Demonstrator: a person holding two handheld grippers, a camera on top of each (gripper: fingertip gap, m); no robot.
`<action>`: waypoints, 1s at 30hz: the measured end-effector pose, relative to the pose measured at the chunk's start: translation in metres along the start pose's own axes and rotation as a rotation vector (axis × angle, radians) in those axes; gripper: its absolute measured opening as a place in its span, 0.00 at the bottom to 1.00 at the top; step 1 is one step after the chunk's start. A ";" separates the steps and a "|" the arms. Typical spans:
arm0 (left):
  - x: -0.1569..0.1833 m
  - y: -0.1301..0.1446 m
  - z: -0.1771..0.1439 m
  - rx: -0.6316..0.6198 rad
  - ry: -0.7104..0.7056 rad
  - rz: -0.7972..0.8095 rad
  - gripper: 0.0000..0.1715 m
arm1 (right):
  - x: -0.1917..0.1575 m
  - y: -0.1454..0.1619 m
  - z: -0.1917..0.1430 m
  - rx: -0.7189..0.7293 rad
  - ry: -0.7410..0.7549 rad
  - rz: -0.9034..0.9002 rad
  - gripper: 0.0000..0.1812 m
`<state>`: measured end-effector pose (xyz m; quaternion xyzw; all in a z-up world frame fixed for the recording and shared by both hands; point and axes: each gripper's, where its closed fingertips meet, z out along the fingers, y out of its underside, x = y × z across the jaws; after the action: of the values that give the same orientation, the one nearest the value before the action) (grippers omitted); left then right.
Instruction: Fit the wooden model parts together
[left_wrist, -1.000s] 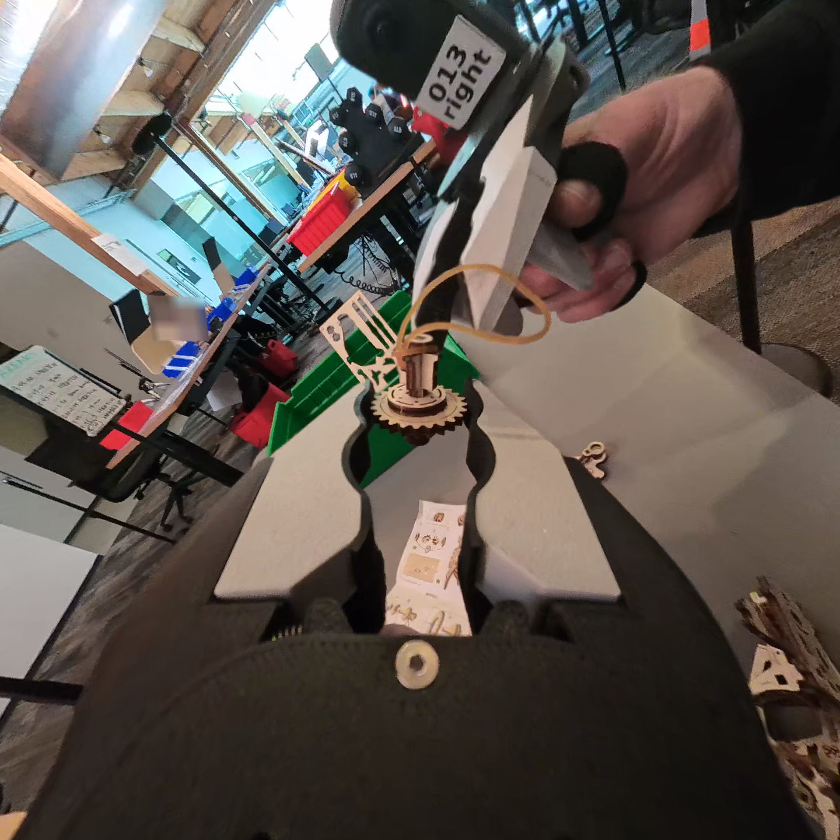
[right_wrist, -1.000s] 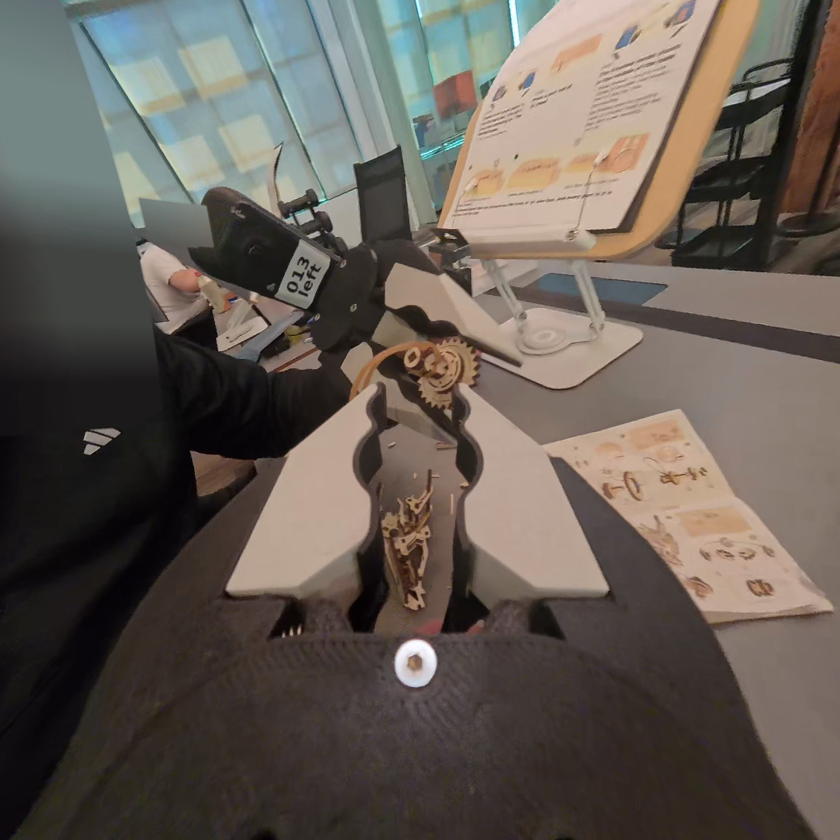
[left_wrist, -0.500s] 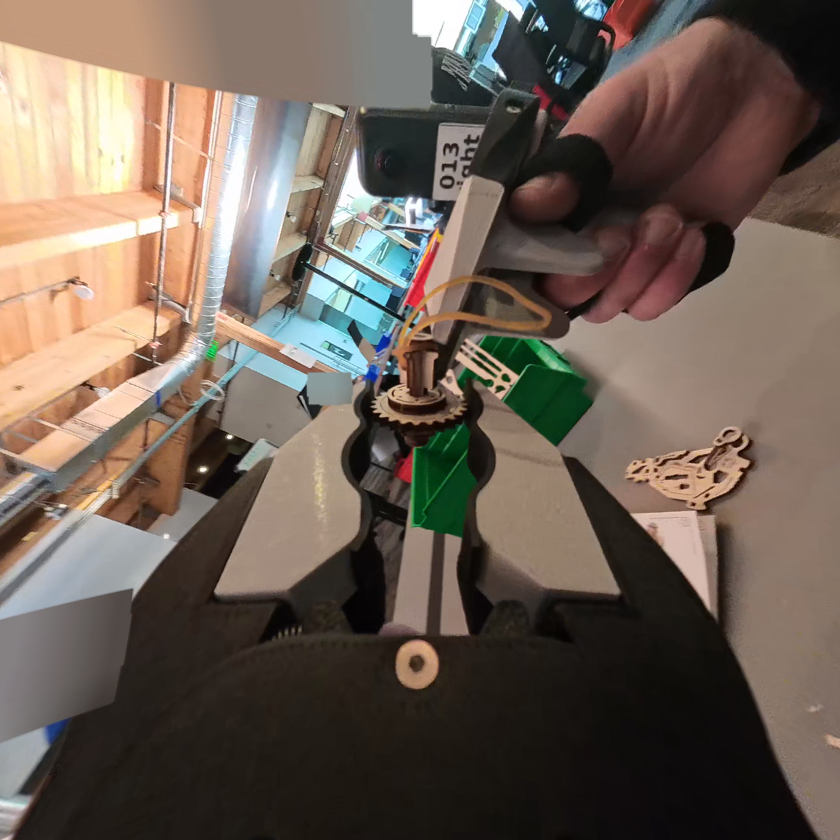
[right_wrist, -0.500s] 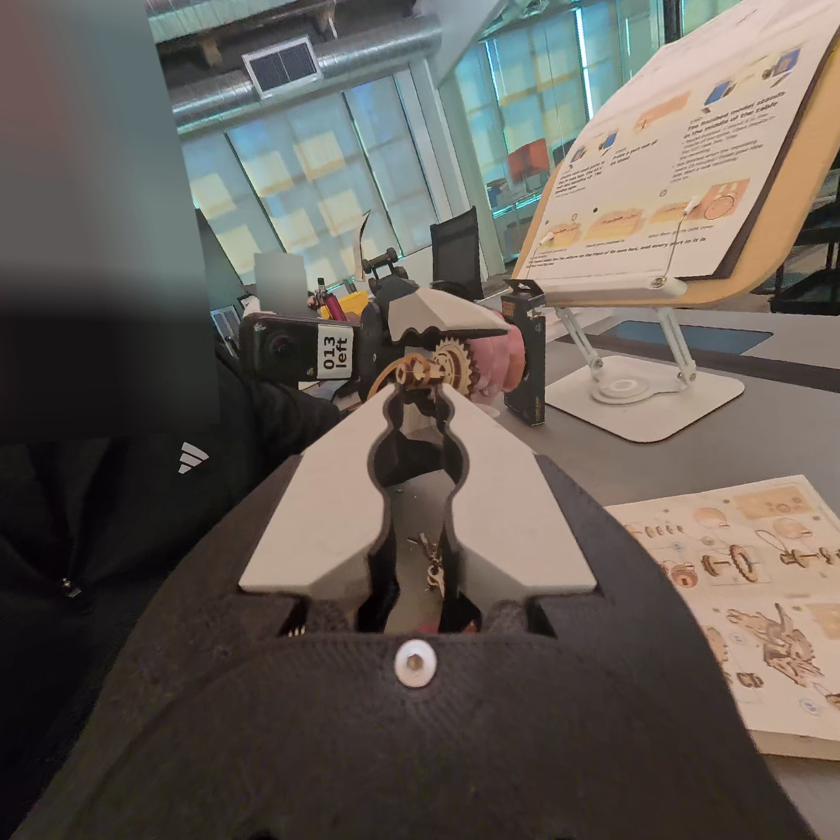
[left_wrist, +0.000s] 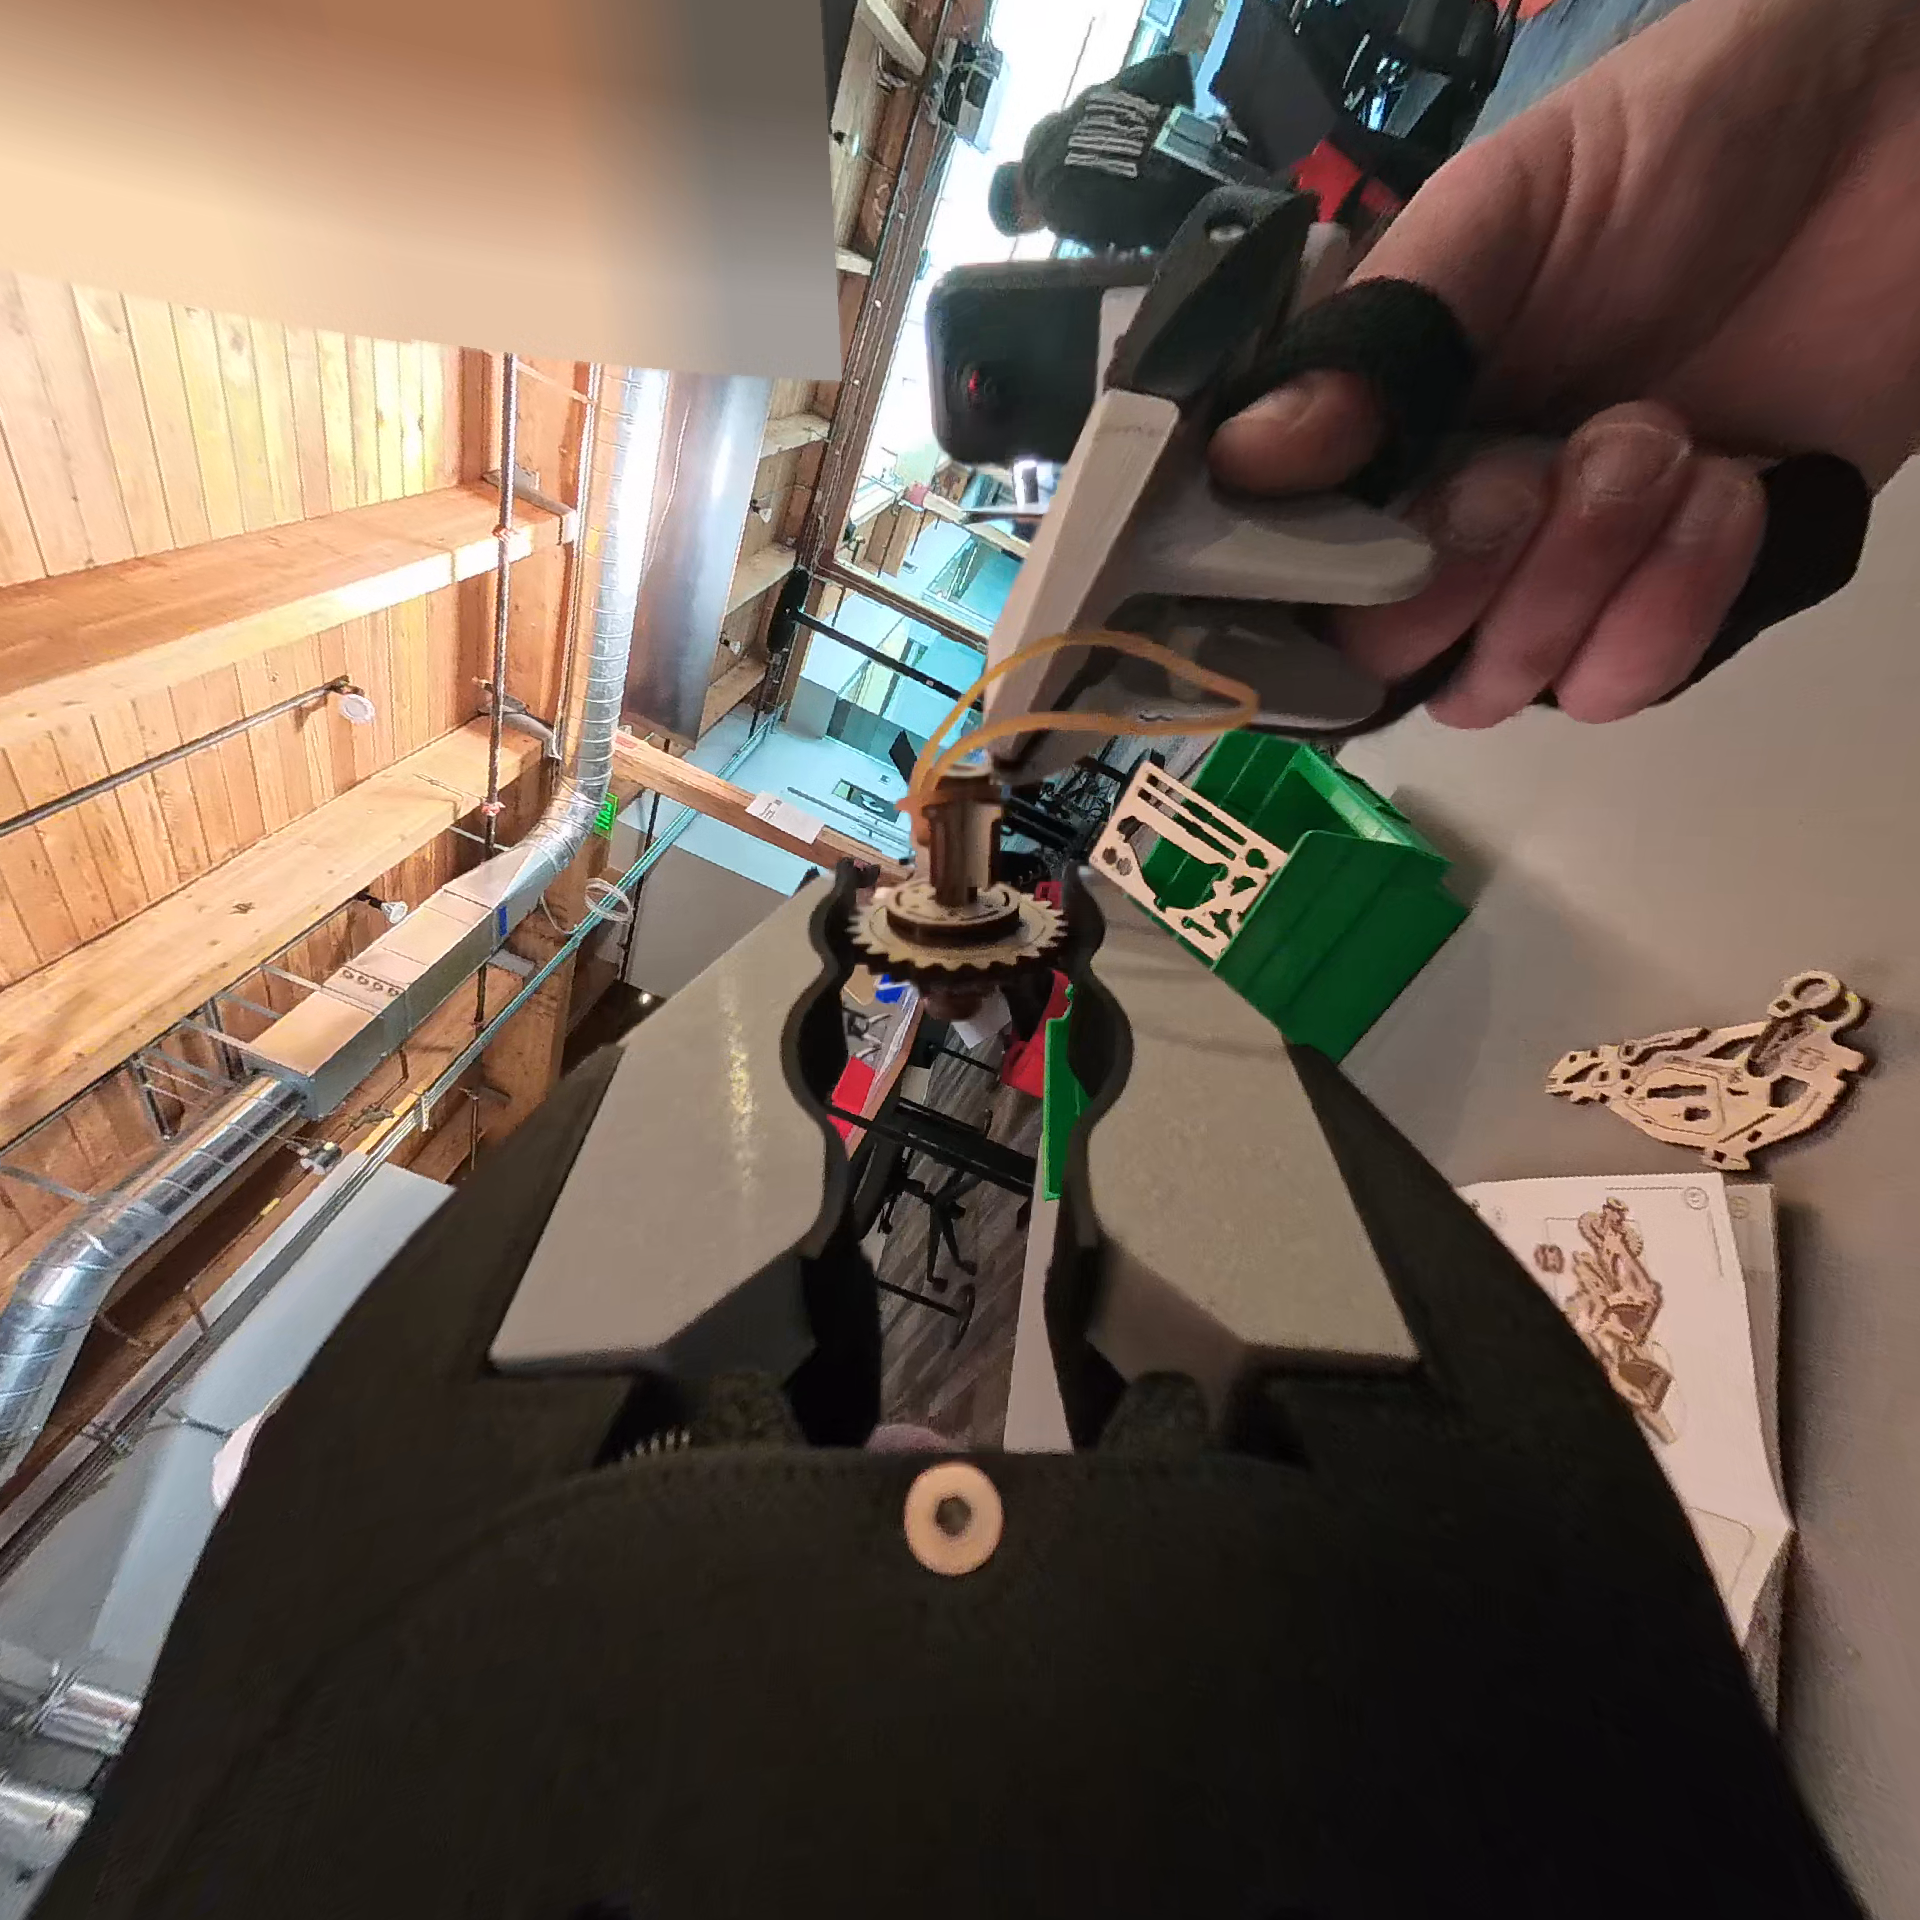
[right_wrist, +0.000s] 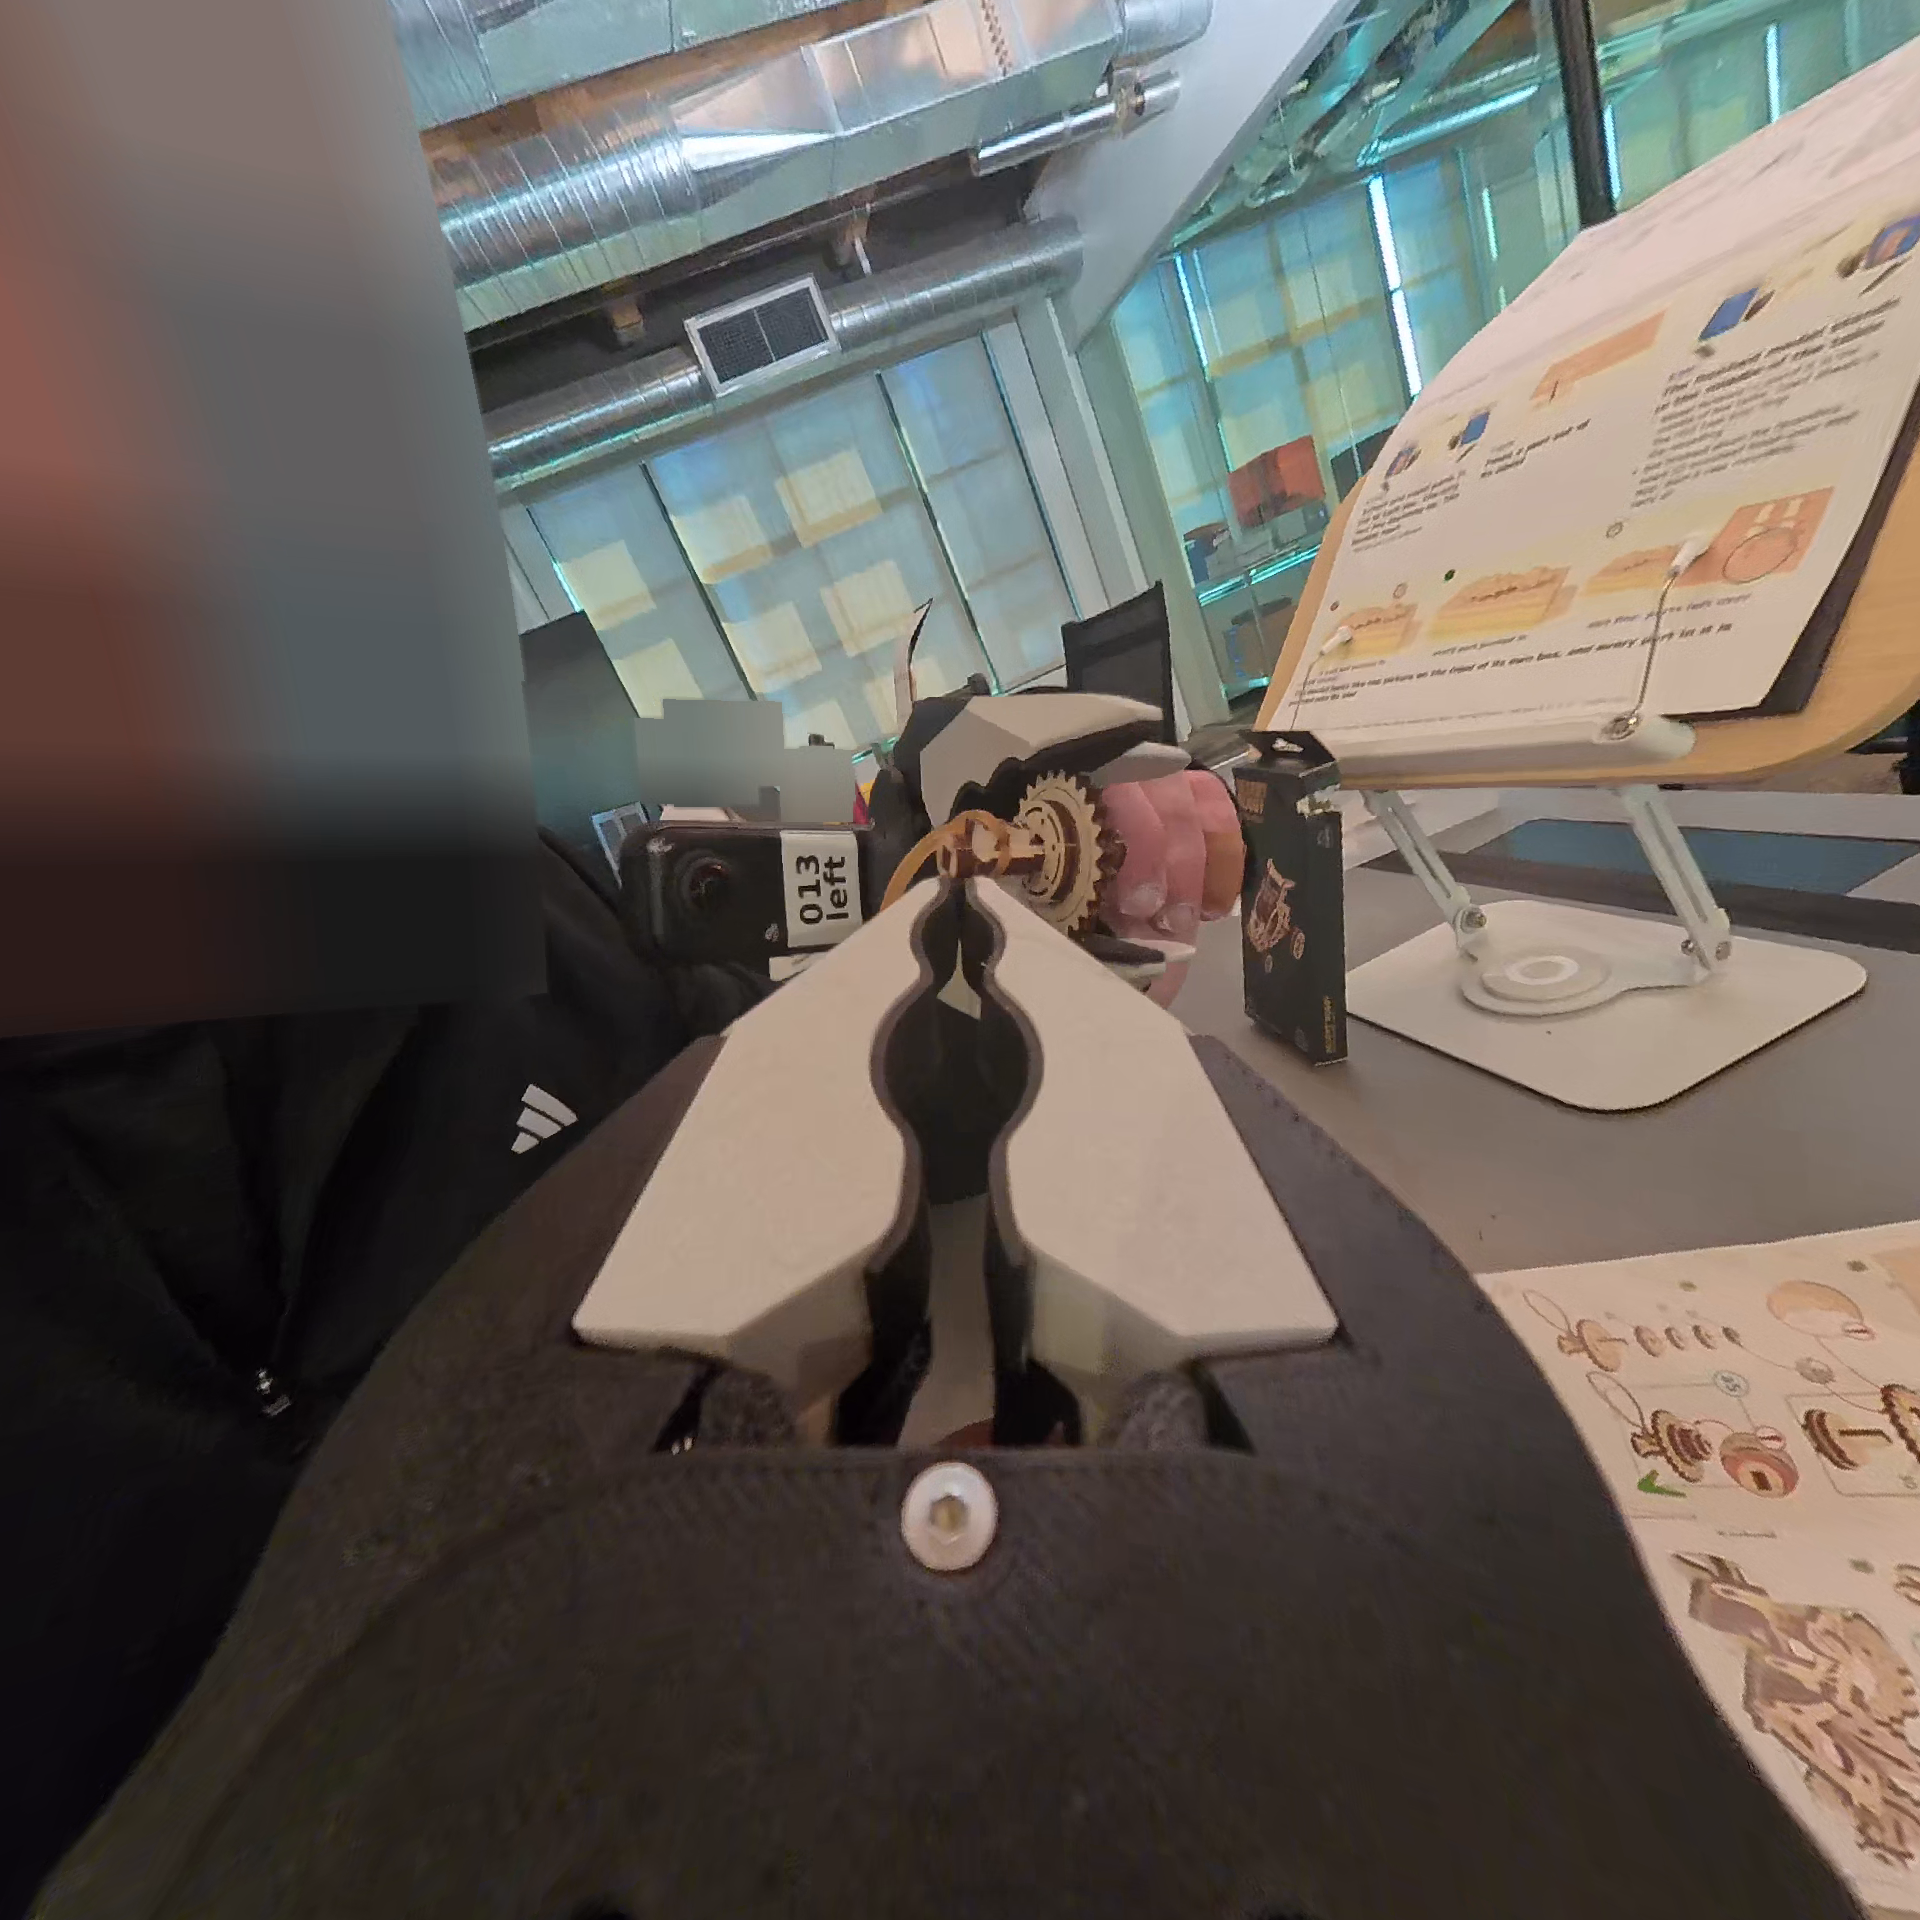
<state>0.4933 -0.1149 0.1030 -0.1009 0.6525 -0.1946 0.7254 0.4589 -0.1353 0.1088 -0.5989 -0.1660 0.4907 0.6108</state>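
On my feeds I see a green bin (left_wrist: 1320, 914) on the grey worktop (left_wrist: 1662, 873), a small black box (right_wrist: 1291, 899) standing upright beside a white book stand (right_wrist: 1590, 997), silver ducts (right_wrist: 748, 177) overhead.

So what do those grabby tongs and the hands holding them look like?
Both tongs, the left tongs and the right tongs, have pale grey wedge fingers with wavy black inner edges on a black body with a silver screw. Each carries a black camera with a white sticker. The right hand wears black finger loops and a black sleeve.
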 end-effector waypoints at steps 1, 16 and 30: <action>-0.001 0.001 0.000 -0.005 0.000 -0.008 0.21 | 0.002 -0.002 -0.001 0.005 0.025 -0.019 0.00; 0.009 -0.010 0.010 0.193 0.456 -1.169 0.22 | 0.021 -0.022 0.004 -0.474 0.708 -1.235 0.02; 0.023 -0.015 0.013 0.164 0.545 -1.267 0.22 | 0.024 -0.018 0.005 -0.564 0.701 -1.246 0.00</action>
<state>0.5054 -0.1392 0.0893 -0.3546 0.6099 -0.6477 0.2877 0.4735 -0.1101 0.1167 -0.6486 -0.3884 -0.2236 0.6153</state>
